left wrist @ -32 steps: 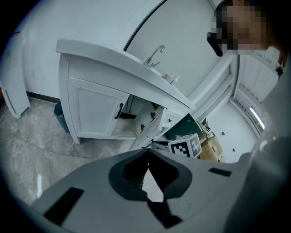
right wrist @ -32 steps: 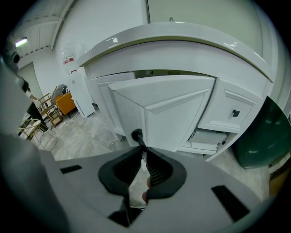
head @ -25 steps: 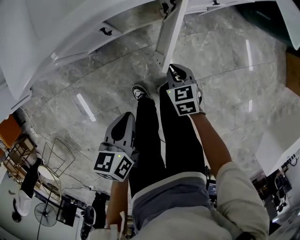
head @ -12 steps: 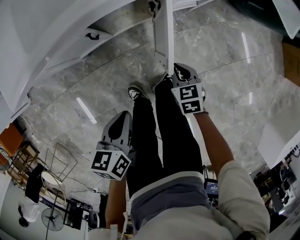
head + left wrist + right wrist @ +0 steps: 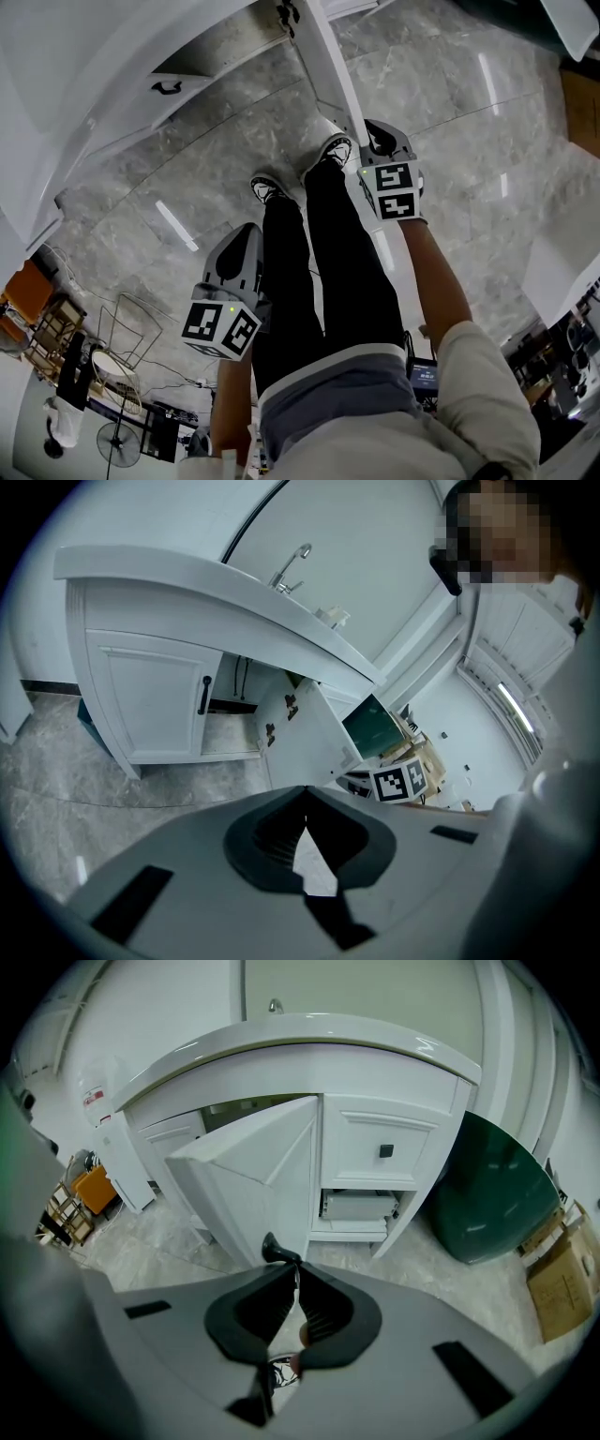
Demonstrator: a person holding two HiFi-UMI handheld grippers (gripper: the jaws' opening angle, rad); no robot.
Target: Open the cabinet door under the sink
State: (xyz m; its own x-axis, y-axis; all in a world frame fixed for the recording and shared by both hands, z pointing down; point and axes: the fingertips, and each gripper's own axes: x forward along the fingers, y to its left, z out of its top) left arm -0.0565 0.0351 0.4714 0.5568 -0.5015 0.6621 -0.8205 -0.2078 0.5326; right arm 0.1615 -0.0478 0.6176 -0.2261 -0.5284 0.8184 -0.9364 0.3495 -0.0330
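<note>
Swinging the cabinet door (image 5: 253, 1171) wider calls for an arc about its hinges, not a straight tug, or the pinch may slip. The door stands partly open, angled out from the vanity (image 5: 309, 1040) under the sink. The right gripper (image 5: 295, 1262) is clamped on its black handle (image 5: 274, 1247). The left gripper (image 5: 305, 794) hangs farther from the vanity, jaws together, empty.

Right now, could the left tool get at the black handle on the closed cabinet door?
Probably yes: only bare floor lies between the left tool and that handle; its jaws are together, so they'd need opening first.
</note>
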